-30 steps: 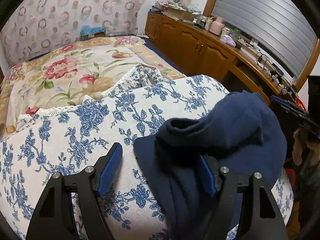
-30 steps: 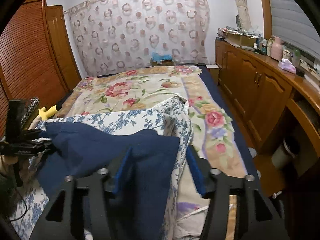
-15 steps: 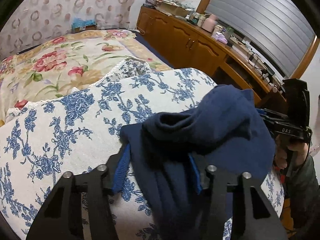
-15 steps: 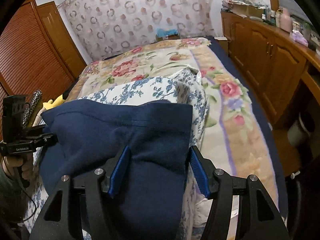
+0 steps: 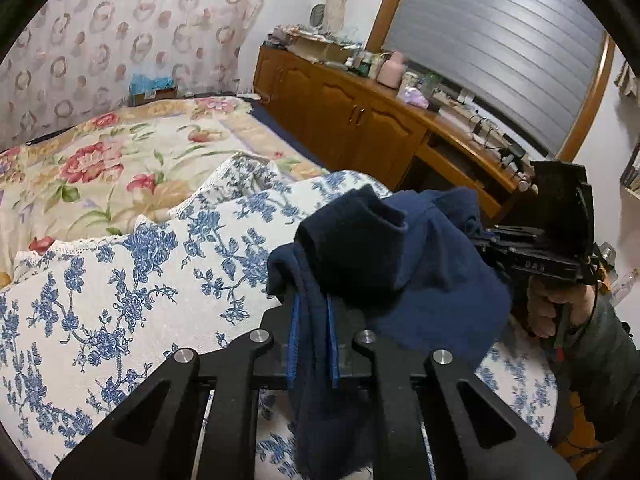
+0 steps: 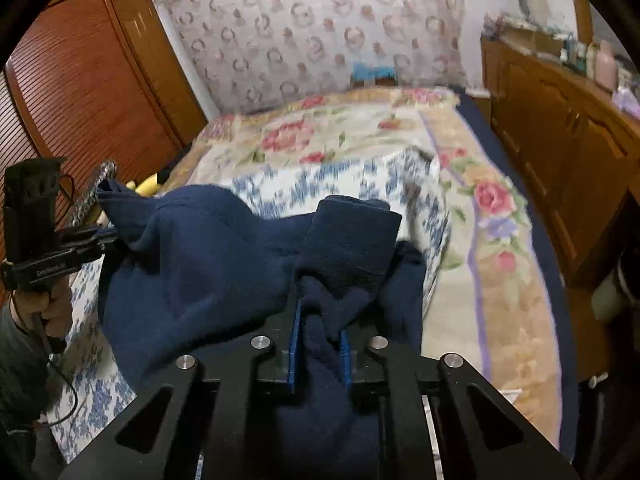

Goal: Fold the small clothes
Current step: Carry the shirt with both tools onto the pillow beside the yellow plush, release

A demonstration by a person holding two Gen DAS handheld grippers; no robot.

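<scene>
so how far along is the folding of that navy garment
Early stage. Done: left gripper and right gripper are closing on bunched edges of the navy garment. In hand: it hangs rumpled between them over the blue-flowered cover. Left: no flat fold shows yet.

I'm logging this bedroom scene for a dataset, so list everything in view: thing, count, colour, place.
navy garment: one, dark blue, bunched over the blue-flowered cloth, pinched by both claws
blue-flowered cloth: one, white with blue flowers, over the near part of the bed
floral bedspread: one, cream with red flowers, behind that cloth
curtain: one, pale with ring pattern, behind the bed
wooden cabinet: one, brown, beside the bed, cluttered on top
window blind: one, grey, above the cabinet
wardrobe doors: brown, slatted, across the bed from the cabinet
left claw: black with blue pads, closing on a garment edge
right claw: same, closing on another bunched part
</scene>
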